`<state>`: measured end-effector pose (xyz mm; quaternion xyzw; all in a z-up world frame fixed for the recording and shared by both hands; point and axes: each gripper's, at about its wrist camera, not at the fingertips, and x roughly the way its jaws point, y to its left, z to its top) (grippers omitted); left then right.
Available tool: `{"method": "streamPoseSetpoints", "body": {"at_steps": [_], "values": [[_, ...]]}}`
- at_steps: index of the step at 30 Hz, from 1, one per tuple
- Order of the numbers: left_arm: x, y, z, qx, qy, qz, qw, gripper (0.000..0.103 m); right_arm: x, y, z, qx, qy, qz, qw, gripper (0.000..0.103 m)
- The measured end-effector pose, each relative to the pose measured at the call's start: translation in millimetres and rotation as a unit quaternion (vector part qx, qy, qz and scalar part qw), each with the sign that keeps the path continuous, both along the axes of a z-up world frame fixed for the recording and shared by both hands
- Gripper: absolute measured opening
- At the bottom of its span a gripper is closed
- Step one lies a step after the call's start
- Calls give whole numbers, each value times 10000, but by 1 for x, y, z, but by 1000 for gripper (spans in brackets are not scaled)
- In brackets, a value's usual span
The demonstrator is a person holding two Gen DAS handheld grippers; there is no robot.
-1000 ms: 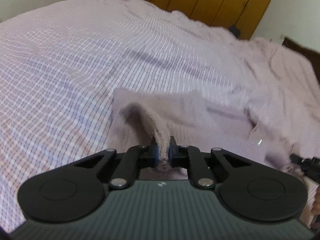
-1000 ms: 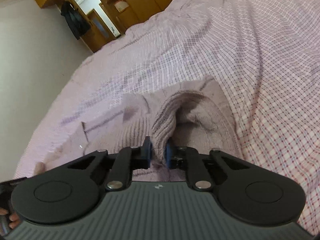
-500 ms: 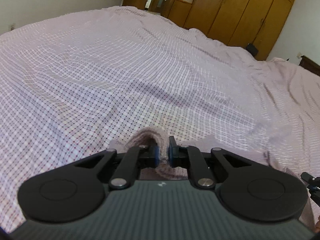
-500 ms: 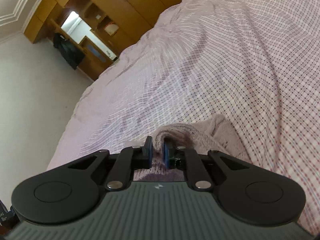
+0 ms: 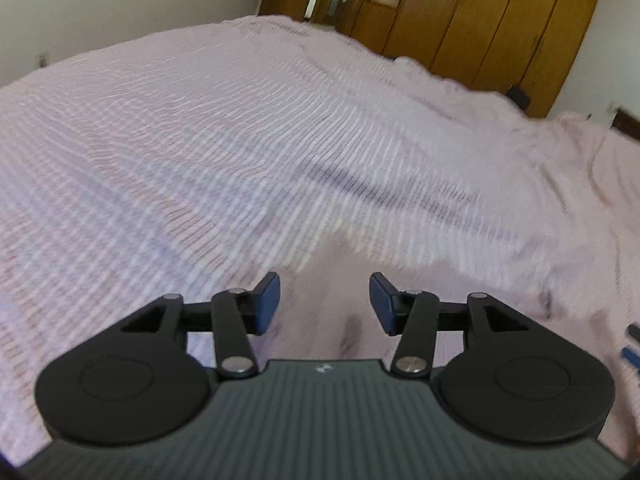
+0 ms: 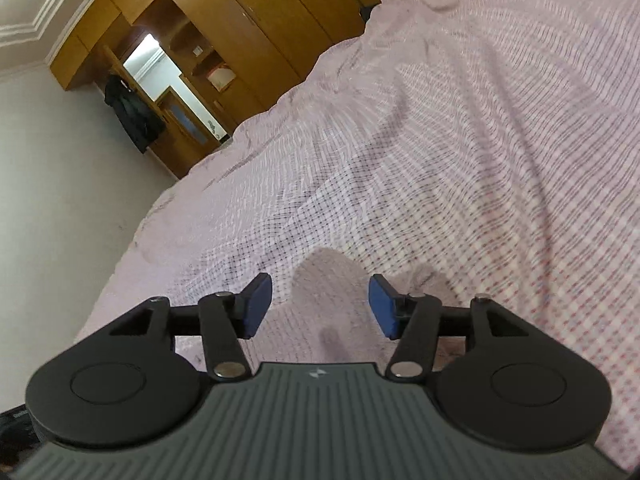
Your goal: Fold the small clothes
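On a wide bed covered by a pink-and-white checked sheet (image 5: pixel 200 152), a small mauve knitted garment (image 5: pixel 324 300) lies flat just ahead of both tools. Left gripper (image 5: pixel 324 303) and right gripper (image 6: pixel 320 306) each hover over it with blue-padded jaws spread wide, gripping nothing; brown wooden wardrobes (image 6: pixel 256 20) line the far wall

Two grippers, left gripper (image 5: pixel 324 300) and right gripper (image 6: pixel 320 304), one pinkish knit garment (image 5: pixel 340 320), one checked bed (image 5: pixel 200 140), one wooden wardrobe (image 5: pixel 480 20).

Checked pink bedspread (image 5: pixel 200 140), wooden wardrobes (image 5: pixel 500 20) behind (dark coat (image 6: pixel 134 120) hanging), pale wall (image 6: pixel 52 160).
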<state>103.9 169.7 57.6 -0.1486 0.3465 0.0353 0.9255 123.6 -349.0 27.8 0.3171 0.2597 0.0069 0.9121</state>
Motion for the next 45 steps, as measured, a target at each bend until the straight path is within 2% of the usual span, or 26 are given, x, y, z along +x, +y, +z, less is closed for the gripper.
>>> {"method": "streamPoseSetpoints", "body": {"at_steps": [6,9,12,15,17,21,24,29,37,43,45], "values": [[-21,9,-12,277,392,57,9988,51,-33,1,6,-676,113,-2,9976,65],[-35,10,-17,349,531,-13,9980,51,-49,3,6,-1069,248,20,9940,71],[-41,10,-19,264,645,-101,9975,60,-64,2,6,-1366,419,77,9897,72],[-39,7,-21,301,750,-297,9963,61,-75,-2,4,-1457,581,100,9876,74],[-38,7,-24,301,806,-332,9957,65,-80,-6,1,-1401,708,225,9874,75],[-38,9,-28,242,808,-397,9956,65,-83,-8,-10,-1283,988,409,9860,78],[-37,11,-28,194,813,-450,9955,66,-81,-10,-22,-805,1067,547,9895,79],[-35,13,-29,132,835,-485,9952,67,-79,-6,-27,43,897,792,9928,79],[-36,12,-29,165,879,-529,9946,67,-87,-9,-32,661,785,565,9931,78],[-34,15,-30,58,921,-536,9943,68,-97,5,-31,336,1080,730,9909,75],[-33,16,-31,44,927,-537,9942,68,-98,7,-30,534,938,739,9914,75]]}}
